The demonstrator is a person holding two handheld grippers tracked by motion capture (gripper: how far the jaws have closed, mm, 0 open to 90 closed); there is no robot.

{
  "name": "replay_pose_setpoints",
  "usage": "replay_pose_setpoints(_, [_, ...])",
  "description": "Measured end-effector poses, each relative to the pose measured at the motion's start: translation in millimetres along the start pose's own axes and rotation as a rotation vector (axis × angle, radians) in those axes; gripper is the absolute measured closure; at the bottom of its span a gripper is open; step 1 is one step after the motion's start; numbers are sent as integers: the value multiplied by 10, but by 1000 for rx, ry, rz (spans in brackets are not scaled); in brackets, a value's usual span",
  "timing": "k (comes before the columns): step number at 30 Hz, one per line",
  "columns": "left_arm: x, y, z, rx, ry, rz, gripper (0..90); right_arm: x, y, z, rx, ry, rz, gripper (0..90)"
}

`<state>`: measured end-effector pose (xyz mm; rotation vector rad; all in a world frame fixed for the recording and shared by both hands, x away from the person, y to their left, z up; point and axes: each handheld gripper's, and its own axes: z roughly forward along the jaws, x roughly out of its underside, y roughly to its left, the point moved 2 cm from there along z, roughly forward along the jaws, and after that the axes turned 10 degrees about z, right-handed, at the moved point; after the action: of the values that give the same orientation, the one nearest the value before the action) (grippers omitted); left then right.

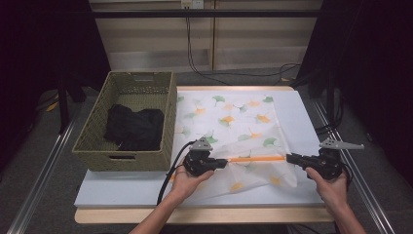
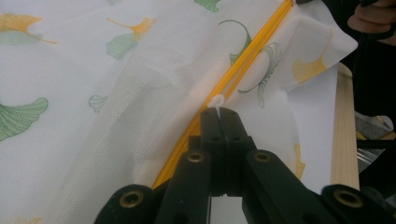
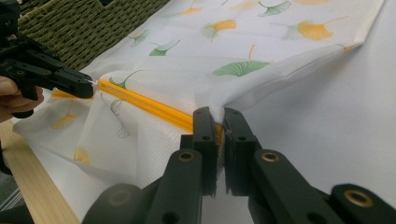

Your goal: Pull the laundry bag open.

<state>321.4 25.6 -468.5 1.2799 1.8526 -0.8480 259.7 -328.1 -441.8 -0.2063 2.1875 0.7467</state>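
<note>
Tabletop [image 1: 122, 192], with yellow zipper [image 1: 255, 158] stretched level between left gripper [image 1: 225, 163], jaws pinching apparently its white pull, and right gripper [image 1: 290, 158], clamped on the bag's end.

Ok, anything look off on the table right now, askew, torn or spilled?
Nothing stands out. The leaf-print bag lies rumpled on the white mat, its near edge lifted where the left hand-held gripper pinches the zipper pull and the right hand-held gripper clamps the zipper's end. No tear or spill.
</note>
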Motion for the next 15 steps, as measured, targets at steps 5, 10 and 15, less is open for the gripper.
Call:
replay_pose_setpoints(5, [4,2,8,-4,7,0,900,2,-14,-3,1,-3,-4,853])
replay_pose_setpoints(10, [3,14,-4,-2,15,7,900,4,4,0,7,4,-5,853])
replay_pose_setpoints(15, [5,14,-10,1,7,-5,900,3,4,4,7,2,-2,853])
